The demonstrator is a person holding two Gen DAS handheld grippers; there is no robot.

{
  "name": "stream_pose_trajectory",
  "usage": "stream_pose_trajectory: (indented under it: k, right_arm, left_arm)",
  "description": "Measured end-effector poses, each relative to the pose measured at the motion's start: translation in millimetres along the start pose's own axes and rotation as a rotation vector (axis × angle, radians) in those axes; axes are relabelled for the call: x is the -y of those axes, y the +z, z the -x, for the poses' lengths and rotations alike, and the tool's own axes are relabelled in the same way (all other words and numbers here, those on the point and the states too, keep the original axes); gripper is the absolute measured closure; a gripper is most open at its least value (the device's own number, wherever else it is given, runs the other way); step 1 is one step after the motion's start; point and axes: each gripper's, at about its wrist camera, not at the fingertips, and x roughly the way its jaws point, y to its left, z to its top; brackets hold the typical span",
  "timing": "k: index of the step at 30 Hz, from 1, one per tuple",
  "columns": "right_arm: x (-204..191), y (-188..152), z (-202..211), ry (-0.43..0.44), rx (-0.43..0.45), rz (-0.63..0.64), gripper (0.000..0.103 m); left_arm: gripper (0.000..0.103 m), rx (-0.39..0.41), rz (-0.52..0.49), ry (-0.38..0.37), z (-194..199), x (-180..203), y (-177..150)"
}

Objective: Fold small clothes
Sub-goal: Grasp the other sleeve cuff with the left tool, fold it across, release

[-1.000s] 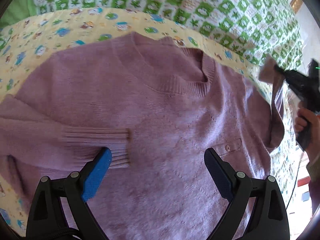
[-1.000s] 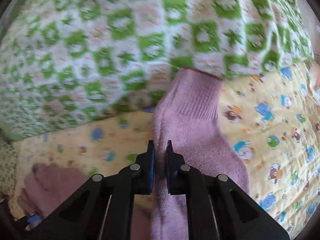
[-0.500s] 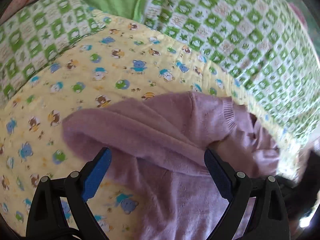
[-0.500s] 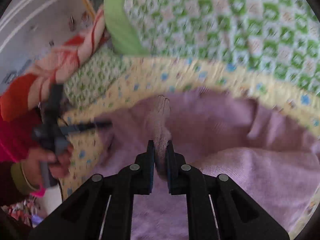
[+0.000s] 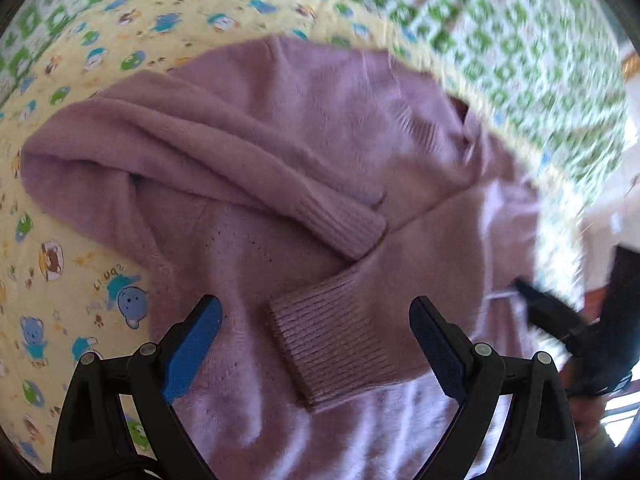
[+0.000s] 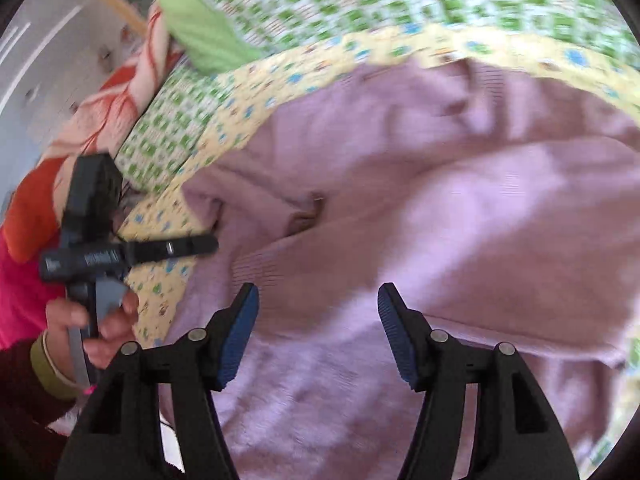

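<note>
A pink-mauve knit sweater [image 5: 320, 128] lies on the yellow cartoon-print sheet [image 5: 80, 264]. Both sleeves are folded across its front: the left sleeve's ribbed cuff [image 5: 348, 228] lies over the middle, and the right sleeve's ribbed cuff [image 5: 332, 344] lies just below it. My left gripper [image 5: 316, 340] is open and empty, just above the lower cuff. My right gripper [image 6: 318, 328] is open and empty over the folded right sleeve [image 6: 460, 240]. The right gripper also shows at the right edge of the left wrist view [image 5: 560, 320], and the left gripper shows in the right wrist view [image 6: 212, 245].
A green-and-white checked blanket [image 5: 500, 40] lies beyond the sheet. A light green cloth [image 6: 200, 28] and a red-orange patterned blanket [image 6: 92, 120] lie at the bed's far left. The person's hand [image 6: 100, 320] holds the left gripper handle.
My right gripper carried the right sleeve across the sweater's front, opened and let it go. My left gripper swung over the sweater and stayed open.
</note>
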Motion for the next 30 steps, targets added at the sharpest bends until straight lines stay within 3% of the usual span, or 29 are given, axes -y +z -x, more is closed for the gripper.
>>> stream_pose_trajectory:
  k: [5,6,8,10,12,14,17,22,24,30]
  right_arm:
    - [29,-8,34,-0.059,0.075,-0.079,0.040]
    - [37,-10,41,-0.075,0.091,-0.103,0.040]
    - [49,-12,48,-0.096,0.109,-0.139,0.040]
    - [59,-13,54,-0.109,0.125,-0.177,0.040]
    - [66,-14,59,-0.131,0.141,-0.195,0.040]
    - [73,-14,66,-0.164,0.160,-0.208,0.040]
    - [87,-15,78,-0.219,0.191,-0.242,0.040]
    - [123,-13,93,-0.420,0.196,-0.323,0.040]
    - [138,-7,91,-0.459,0.192,-0.354,0.040]
    - [158,23,69,-0.437,0.177,-0.371,0.040]
  left_arm:
    - [0.008,-0.107,-0.129,0.028,-37,19,6]
    - [0.012,-0.133,-0.156,0.033,-45,24,6]
    - [0.034,-0.140,-0.223,0.062,-54,37,4]
    - [0.079,-0.121,-0.284,0.062,-57,48,2]
    - [0.093,-0.110,-0.317,0.020,-53,56,5]
    - [0.095,-0.036,-0.337,0.033,-35,59,15]
    - [0.095,0.048,-0.269,0.028,-7,40,44]
    - [0.095,0.025,-0.258,0.054,-10,17,59]
    - [0.095,0.043,-0.260,0.093,-11,22,54]
    - [0.095,0.039,-0.215,0.103,-20,20,51]
